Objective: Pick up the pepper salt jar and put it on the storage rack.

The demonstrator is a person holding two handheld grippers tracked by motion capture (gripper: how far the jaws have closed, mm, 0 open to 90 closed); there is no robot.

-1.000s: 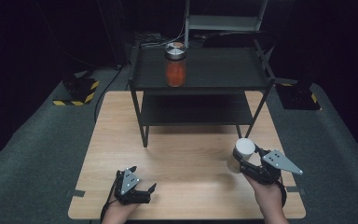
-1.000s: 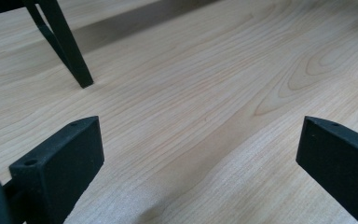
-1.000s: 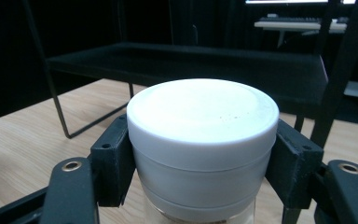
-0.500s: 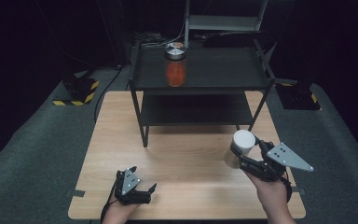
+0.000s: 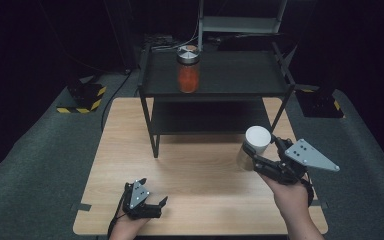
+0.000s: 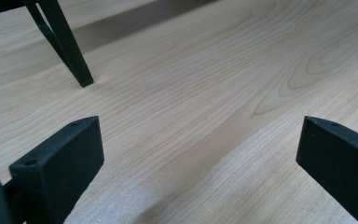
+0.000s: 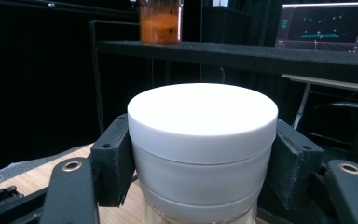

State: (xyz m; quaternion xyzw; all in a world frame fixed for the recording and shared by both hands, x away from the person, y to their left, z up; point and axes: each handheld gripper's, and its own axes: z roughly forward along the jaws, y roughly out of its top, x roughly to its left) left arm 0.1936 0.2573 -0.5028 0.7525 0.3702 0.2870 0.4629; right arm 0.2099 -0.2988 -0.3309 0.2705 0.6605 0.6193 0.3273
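High view: the right gripper (image 5: 258, 159) is clamped on the white-lidded jar (image 5: 254, 146), held clear of the table (image 5: 205, 165) near its right edge, in front of the black shelf (image 5: 215, 75). An orange-filled jar (image 5: 188, 70) stands on the shelf's top tier, probably the white one's destination too. Keep the jar upright, clear the shelf's front rim, and set it beside the orange jar without knocking it. The left gripper (image 5: 147, 202) rests wide open near the table's front edge.
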